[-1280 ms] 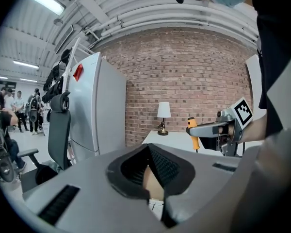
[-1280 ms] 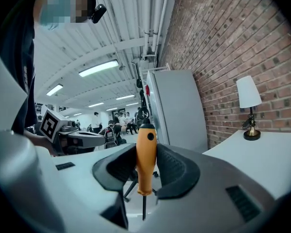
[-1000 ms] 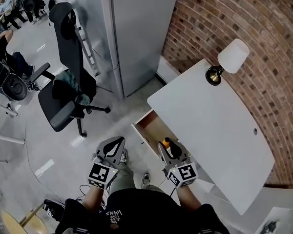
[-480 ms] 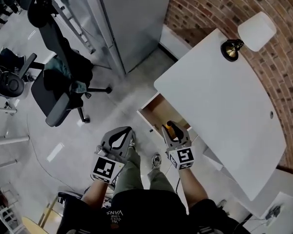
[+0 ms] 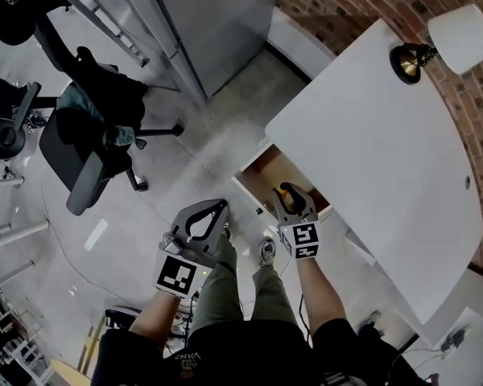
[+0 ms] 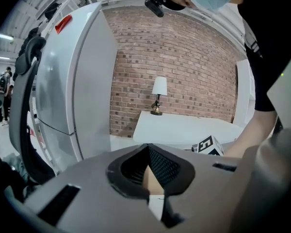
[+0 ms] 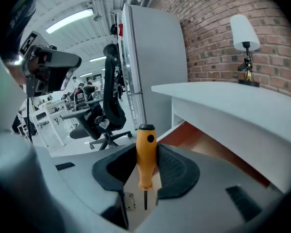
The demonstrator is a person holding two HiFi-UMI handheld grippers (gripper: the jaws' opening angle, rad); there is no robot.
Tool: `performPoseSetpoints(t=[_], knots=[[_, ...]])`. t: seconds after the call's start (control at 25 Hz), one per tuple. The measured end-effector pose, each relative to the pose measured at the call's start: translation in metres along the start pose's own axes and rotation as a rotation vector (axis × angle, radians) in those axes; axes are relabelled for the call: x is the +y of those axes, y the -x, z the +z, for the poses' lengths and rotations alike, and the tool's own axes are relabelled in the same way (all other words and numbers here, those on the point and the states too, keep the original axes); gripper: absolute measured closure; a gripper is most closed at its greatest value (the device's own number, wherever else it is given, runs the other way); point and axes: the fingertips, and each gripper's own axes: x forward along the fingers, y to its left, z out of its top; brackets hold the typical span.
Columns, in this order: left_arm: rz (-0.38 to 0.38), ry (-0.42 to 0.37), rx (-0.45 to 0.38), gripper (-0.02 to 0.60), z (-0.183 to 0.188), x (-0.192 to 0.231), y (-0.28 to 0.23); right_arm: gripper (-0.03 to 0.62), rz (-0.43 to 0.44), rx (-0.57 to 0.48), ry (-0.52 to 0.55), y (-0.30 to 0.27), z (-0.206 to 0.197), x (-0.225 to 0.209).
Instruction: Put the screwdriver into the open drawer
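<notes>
An orange-handled screwdriver (image 7: 146,152) stands upright between the pads of my right gripper (image 7: 146,149), which is shut on its handle, thin shaft toward the camera. In the head view the right gripper (image 5: 288,193) holds the screwdriver (image 5: 287,190) over the near corner of the open drawer (image 5: 267,170), whose wooden inside (image 7: 203,142) shows under the white desk top (image 5: 378,135). My left gripper (image 5: 220,207) hangs to the left of the drawer above the floor, tips together, with nothing in it (image 6: 148,148).
A lamp (image 5: 447,39) stands at the desk's far corner by the brick wall. A tall grey cabinet (image 5: 217,22) rises beyond the drawer. A black office chair (image 5: 97,127) stands on the floor at the left. The person's legs and shoes (image 5: 266,252) are below the grippers.
Both grippers have sunk and moved in toward the drawer; the right one, still gripping the screwdriver, now overlaps the drawer's near corner. The left gripper stays shut.
</notes>
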Motion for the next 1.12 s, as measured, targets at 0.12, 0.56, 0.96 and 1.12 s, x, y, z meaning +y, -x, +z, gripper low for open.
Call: performPoseSetpoints(t=[0.12,0.56,0.96,1.12], knots=[[-0.015,-0.016,0.006,0.575,-0.009,0.012,-0.012,0.469,-0.011,0.042,-0.008,-0.023,-0.016,-0.009],[-0.048,0.001,0.036,0.575,-0.042,0.040,-0.039,0.471,-0.036,0.166,-0.056,-0.086,-0.055,-0.028],[-0.050,0.025,0.068,0.575,-0.063,0.058,-0.042,0.470,-0.075,0.164,-0.182,-0.121,-0.057,-0.050],[-0.047,0.041,0.071,0.575,-0.068,0.060,-0.043,0.468,-0.095,0.208,-0.226,-0.131,-0.072,-0.057]])
